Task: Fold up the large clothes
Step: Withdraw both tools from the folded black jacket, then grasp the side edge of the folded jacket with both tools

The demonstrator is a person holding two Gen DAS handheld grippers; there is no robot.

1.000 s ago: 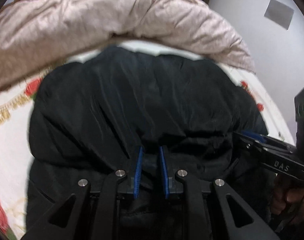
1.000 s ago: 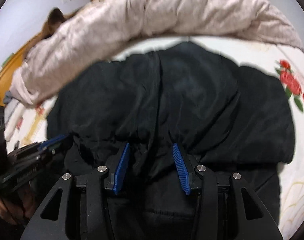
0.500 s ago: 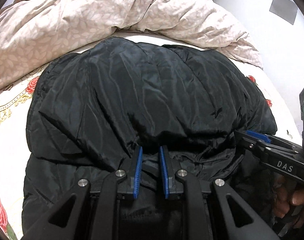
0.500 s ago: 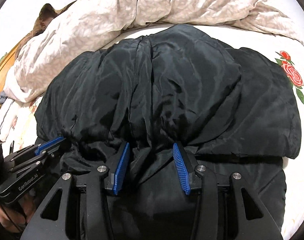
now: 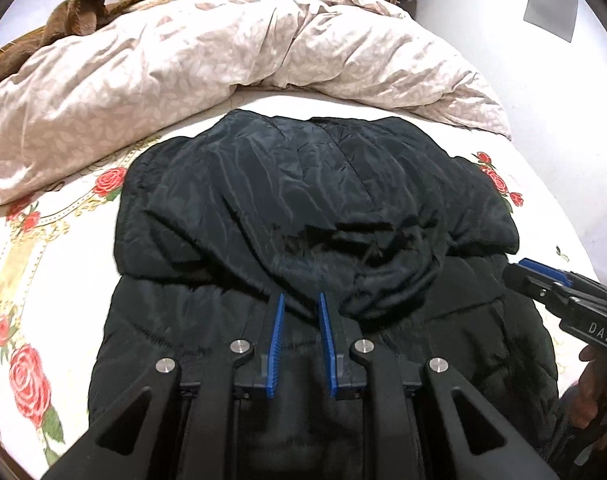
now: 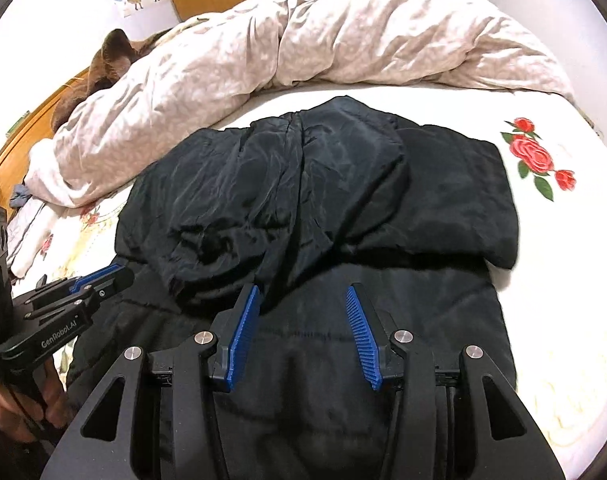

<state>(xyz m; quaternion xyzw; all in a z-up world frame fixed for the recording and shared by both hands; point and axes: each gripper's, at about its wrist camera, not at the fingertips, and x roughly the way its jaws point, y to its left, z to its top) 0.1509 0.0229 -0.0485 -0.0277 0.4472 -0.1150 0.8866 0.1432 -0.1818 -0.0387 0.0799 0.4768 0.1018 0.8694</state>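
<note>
A large black padded jacket [image 5: 303, 208] lies on the bed, its far part folded back over its near part; it also shows in the right wrist view [image 6: 311, 200]. My left gripper [image 5: 299, 300] hovers just short of the folded edge, its blue pads a small gap apart with nothing between them. My right gripper [image 6: 301, 292] is open wide over the lower layer, empty. Each gripper shows in the other's view: the right one [image 5: 559, 284] at the jacket's right edge, the left one [image 6: 91, 284] at its left edge.
A crumpled beige duvet [image 5: 223, 52] is piled across the far side of the bed. The white bedsheet with red roses [image 6: 543, 184] surrounds the jacket. A brown plush shape [image 5: 79, 16] lies at the far left. A wall stands at the right.
Both grippers let go of the folded jacket edge and drew back toward me. The fold now rests flat. The jacket looks farther away.
</note>
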